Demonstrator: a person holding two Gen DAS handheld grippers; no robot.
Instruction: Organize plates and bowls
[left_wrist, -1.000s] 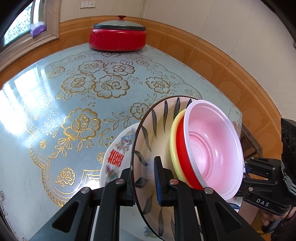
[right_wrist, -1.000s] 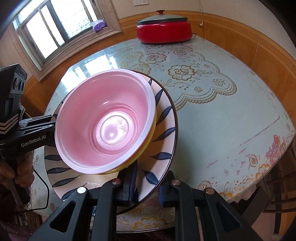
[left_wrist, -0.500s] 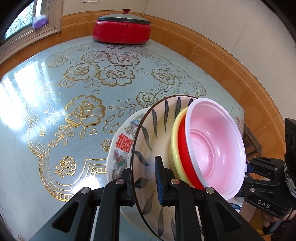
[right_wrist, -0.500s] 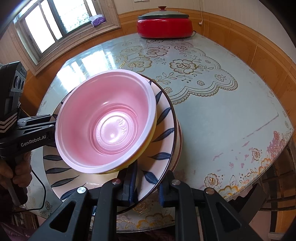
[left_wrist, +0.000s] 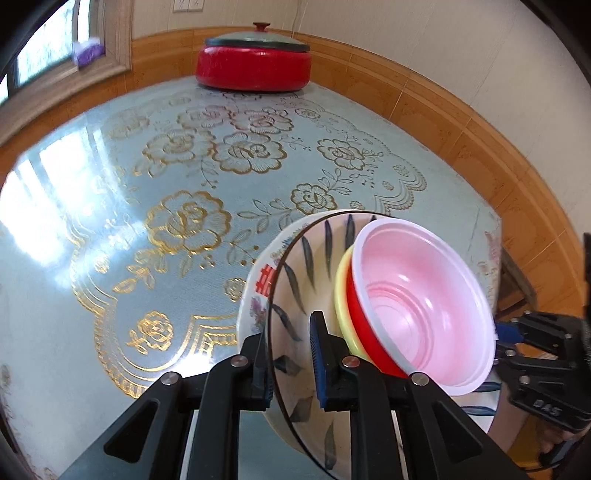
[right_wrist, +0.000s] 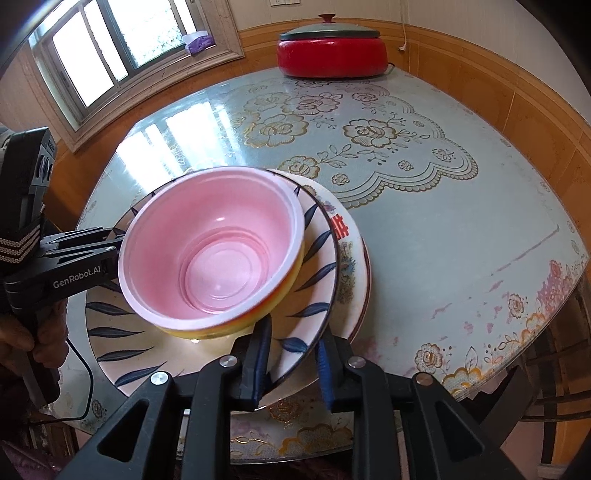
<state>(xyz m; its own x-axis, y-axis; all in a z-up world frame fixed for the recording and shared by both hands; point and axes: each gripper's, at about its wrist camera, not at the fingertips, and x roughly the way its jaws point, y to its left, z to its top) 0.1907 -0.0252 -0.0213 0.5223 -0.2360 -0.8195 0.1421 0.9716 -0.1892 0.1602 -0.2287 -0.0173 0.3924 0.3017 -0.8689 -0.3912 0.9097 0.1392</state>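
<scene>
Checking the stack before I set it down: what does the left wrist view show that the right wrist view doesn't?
Only the left wrist view shows the red plastic bowl sandwiched between the pink plastic bowl and the yellow bowl.

Only the right wrist view shows the window, the purple tissue pack on its sill, and the left gripper from the side.

Both show the blue-leaf ceramic plate, the floral plate with red characters beneath it, the red lidded cooker and the floral-clothed table.

Right hand-held gripper (right_wrist: 291, 363) clamps the leaf plate's (right_wrist: 314, 291) near rim; pink bowl (right_wrist: 210, 247) sits on it; left hand-held gripper (right_wrist: 110, 245) grips the left rim; red pot (right_wrist: 332, 55) far on the counter (right_wrist: 461, 240).
</scene>
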